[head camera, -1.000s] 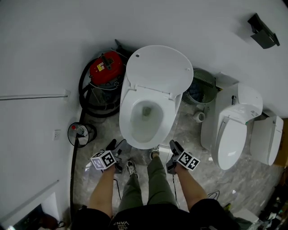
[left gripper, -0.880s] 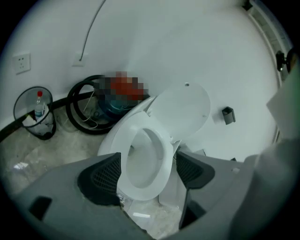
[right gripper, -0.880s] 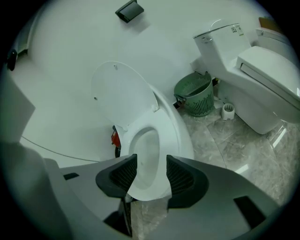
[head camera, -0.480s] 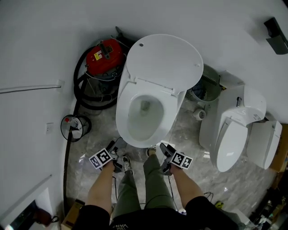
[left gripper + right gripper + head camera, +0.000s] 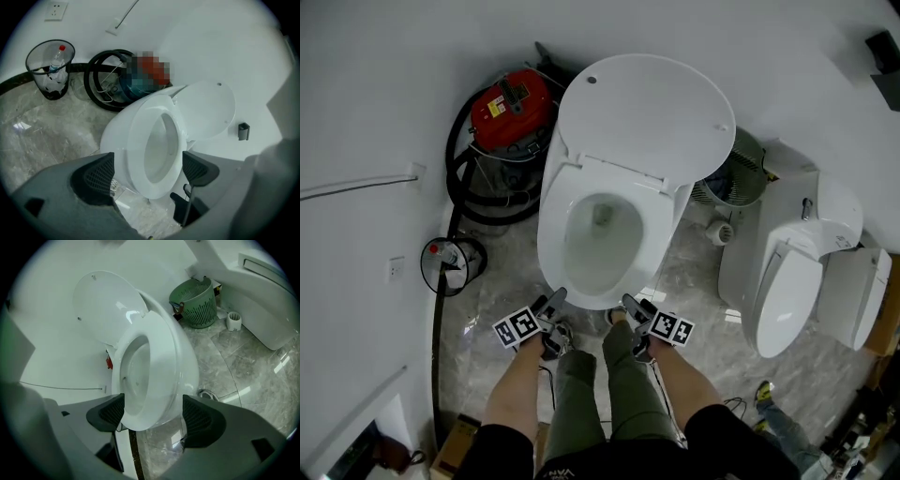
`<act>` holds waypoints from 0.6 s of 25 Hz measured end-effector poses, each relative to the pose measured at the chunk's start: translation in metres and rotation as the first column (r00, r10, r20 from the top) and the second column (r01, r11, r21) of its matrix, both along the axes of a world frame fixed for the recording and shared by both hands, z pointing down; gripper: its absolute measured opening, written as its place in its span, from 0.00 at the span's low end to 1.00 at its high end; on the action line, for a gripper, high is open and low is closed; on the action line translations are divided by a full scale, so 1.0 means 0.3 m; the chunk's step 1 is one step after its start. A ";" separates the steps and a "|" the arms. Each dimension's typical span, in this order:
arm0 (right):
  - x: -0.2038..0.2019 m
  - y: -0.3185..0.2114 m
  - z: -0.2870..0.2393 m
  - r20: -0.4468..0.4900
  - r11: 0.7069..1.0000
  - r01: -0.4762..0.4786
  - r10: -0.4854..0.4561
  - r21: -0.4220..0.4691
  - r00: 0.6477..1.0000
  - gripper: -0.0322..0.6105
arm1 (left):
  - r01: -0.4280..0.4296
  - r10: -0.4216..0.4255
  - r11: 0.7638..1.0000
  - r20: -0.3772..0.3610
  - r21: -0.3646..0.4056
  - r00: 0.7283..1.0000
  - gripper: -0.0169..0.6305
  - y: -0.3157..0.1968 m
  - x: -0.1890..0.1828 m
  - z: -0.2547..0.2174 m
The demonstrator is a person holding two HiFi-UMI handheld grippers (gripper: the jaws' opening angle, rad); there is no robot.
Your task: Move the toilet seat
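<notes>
Pointing down-forward at toilet [image 5: 555, 230] front, left claw [image 5: 549, 302], right claw [image 5: 630, 303] just opened wide, empty.

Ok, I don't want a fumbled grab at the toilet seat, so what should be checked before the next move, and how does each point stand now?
1. Jaws of the left hand-held gripper: they have just been opening and stand wide, pads pressing on nothing. Ok.
2. Jaws of the right hand-held gripper: the same, just opened wide, pads bare. Ok.
3. Is the toilet lid out of the way? It is raised and leaning back. Ok.
4. Is the toilet seat reachable? It is lowered, with its front edge facing both grippers. Ok.
5. Grip on the seat: neither gripper touches it yet. Not ok.
6. Side clearance: the red vacuum cleaner stands off to the left, apart from both grippers. Ok.
</notes>
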State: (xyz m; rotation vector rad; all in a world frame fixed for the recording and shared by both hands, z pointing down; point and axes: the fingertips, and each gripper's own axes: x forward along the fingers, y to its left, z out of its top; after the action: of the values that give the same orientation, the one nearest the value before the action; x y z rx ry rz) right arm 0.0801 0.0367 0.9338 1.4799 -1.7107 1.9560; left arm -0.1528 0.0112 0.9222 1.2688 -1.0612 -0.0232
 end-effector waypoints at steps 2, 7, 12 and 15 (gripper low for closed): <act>-0.011 0.002 0.016 0.005 1.000 0.010 -0.010 -0.009 1.000 0.63 | -0.004 0.004 1.000 0.001 -0.010 1.000 0.73 -0.008 0.014 0.031; -0.034 -0.012 0.023 0.017 1.000 0.016 -0.016 0.000 1.000 0.63 | -0.033 0.033 0.999 0.014 -0.038 0.999 0.74 -0.031 0.043 0.103; -0.049 -0.029 0.041 0.039 1.000 0.008 -0.008 0.004 0.999 0.63 | -0.039 0.040 0.998 0.022 -0.054 0.999 0.75 -0.059 0.078 0.141; -0.053 -0.027 0.054 0.043 1.000 0.021 -0.021 -0.005 0.999 0.64 | -0.021 0.023 0.998 0.038 -0.053 0.999 0.75 -0.063 0.085 0.143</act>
State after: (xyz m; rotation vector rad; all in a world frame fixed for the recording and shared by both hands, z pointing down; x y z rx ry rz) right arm 0.0640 0.0284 0.9501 1.4220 -1.7291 1.9944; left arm -0.1272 -0.0076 0.9651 1.2377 -1.0744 0.0454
